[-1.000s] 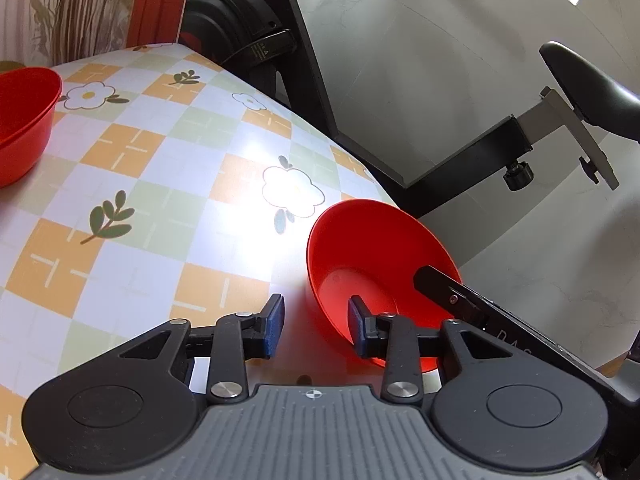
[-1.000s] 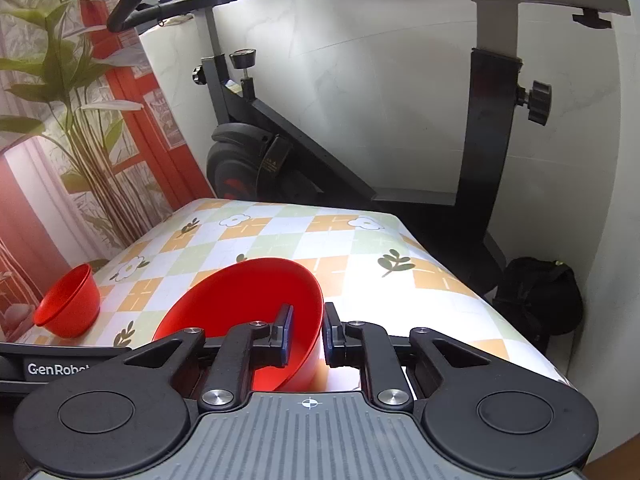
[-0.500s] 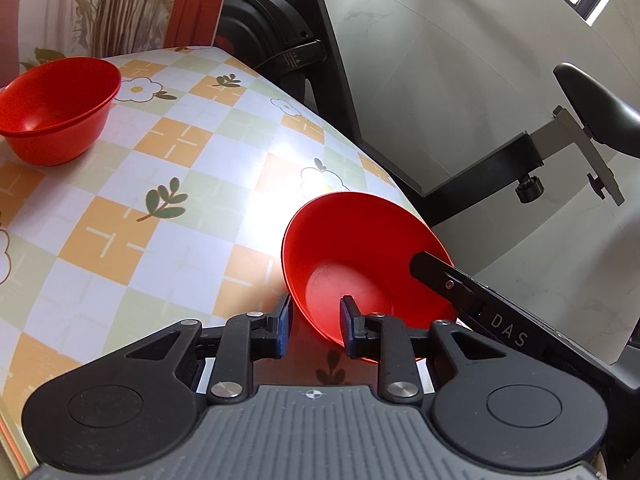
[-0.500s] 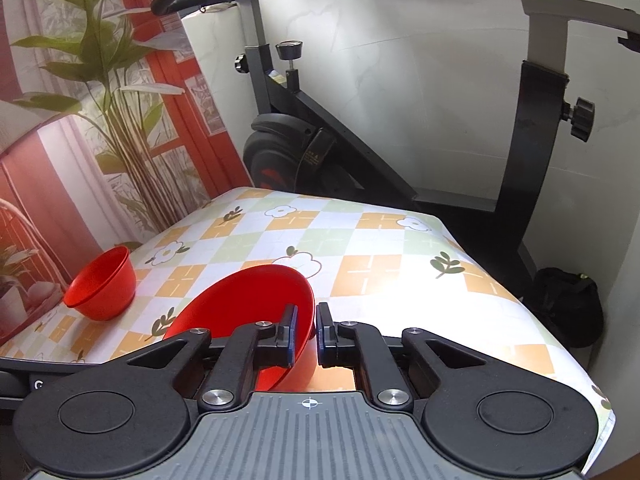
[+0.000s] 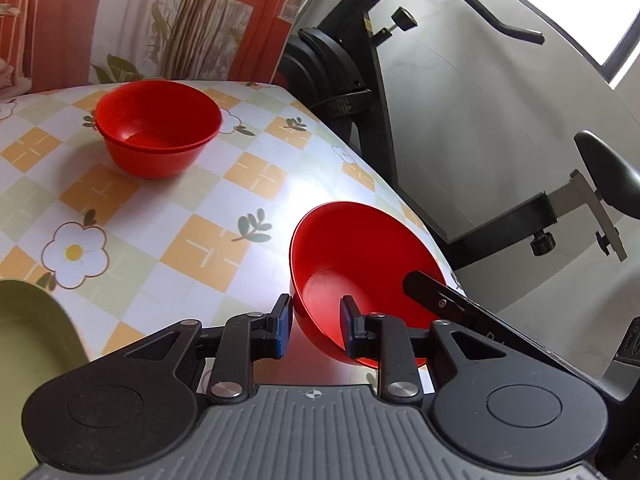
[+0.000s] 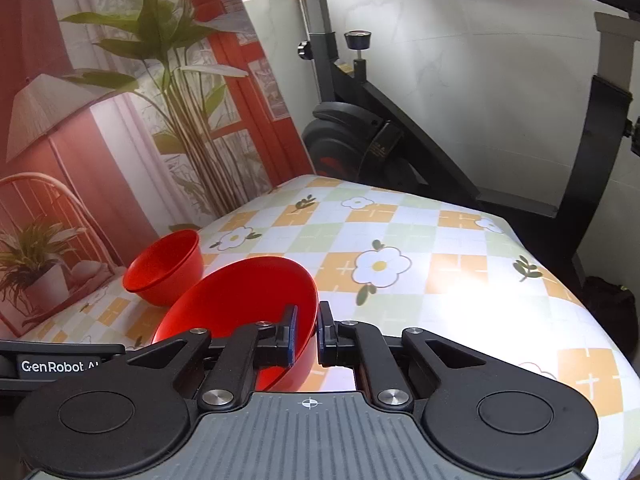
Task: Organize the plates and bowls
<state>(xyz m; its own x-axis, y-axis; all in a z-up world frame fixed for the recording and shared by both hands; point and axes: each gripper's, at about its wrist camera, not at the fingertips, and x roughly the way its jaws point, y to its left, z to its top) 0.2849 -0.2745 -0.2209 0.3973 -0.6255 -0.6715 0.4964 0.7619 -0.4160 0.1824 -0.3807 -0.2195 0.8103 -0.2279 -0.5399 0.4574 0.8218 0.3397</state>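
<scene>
A red bowl [image 5: 360, 264] hangs tilted above the table's right part, held from two sides. My left gripper [image 5: 316, 328] is shut on its near rim, one finger outside the wall and one inside. My right gripper [image 6: 307, 334] is shut on the rim of the same red bowl [image 6: 240, 296]. In the left wrist view one right-gripper finger [image 5: 432, 292] shows at the bowl's far rim. A second red bowl [image 5: 158, 132] stands upright on the checked tablecloth [image 5: 200, 248], farther left and back. In the right wrist view this second bowl [image 6: 164, 268] sits just behind the held one.
A pale green plate [image 5: 28, 344] lies at the table's near left. A black exercise bike [image 6: 360, 144] stands behind the table's far and right edges. A printed backdrop with plants [image 6: 120, 120] rises along the left side. The tablecloth [image 6: 440, 280] is bare to the right.
The left gripper narrowed onto the bowl's rim. Both grippers then carried the bowl up and left, toward the second bowl, which now shows larger. The green plate came into view.
</scene>
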